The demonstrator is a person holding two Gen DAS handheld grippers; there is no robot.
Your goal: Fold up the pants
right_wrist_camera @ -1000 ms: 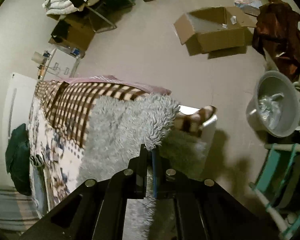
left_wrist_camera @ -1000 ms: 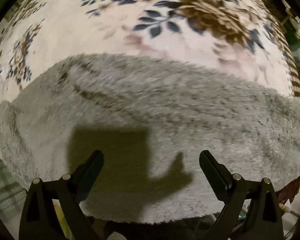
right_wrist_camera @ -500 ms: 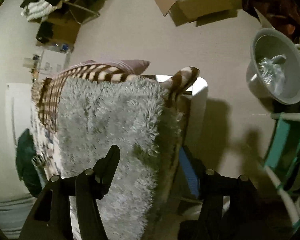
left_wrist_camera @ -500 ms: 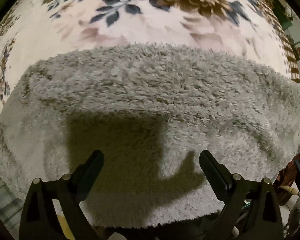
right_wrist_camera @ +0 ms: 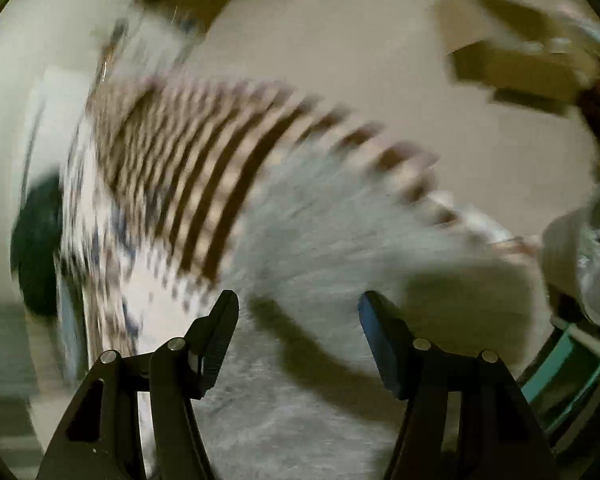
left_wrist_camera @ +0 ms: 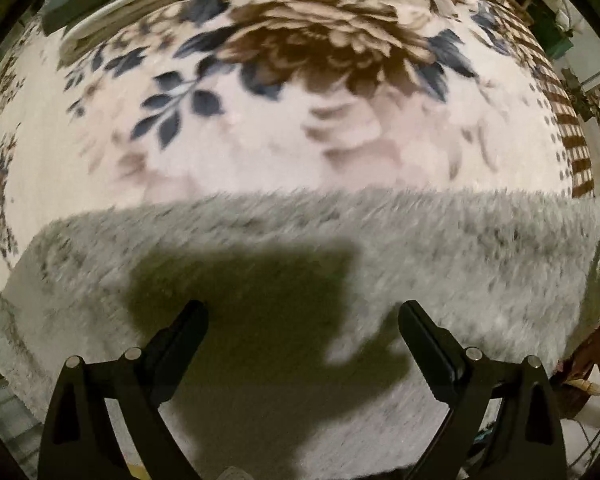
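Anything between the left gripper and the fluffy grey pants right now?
Nothing visible. The left gripper hangs open directly over the grey pants on the floral blanket; only its own shadow lies on the fabric.

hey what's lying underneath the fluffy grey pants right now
The grey pants lie on a floral blanket, visible beyond their edge. Whatever sits directly beneath the fabric is covered.

Grey fluffy pants (left_wrist_camera: 420,256), floral cream blanket (left_wrist_camera: 259,140)

Dim warm indoor light, hard shadows on fleece, heavy motion blur in right view, fisheye-curved edges
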